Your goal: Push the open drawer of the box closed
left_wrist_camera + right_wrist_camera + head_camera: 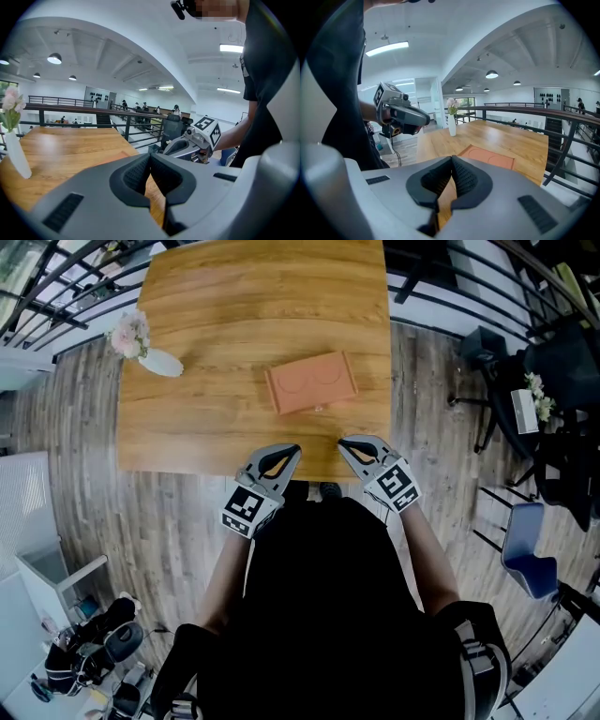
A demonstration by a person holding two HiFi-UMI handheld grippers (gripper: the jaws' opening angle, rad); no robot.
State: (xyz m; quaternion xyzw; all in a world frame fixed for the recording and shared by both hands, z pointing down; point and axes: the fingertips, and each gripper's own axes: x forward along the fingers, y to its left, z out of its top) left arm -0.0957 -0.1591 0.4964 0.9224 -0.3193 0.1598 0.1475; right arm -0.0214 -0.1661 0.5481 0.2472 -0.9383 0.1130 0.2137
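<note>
The left gripper (292,450) and the right gripper (343,442) are both pinched shut, with nothing in them. They hang side by side at the near edge of the table (216,334). Their tips point at the flat orange box (311,382), maybe because shut tips are good for pushing. The box lies in the middle of the table, well apart from them. I cannot tell if its drawer sticks out or is in.

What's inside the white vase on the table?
Sticking out of the white vase are pale pink flowers. The vase's wall hides their stems, and you cannot see if there is water inside.
</note>
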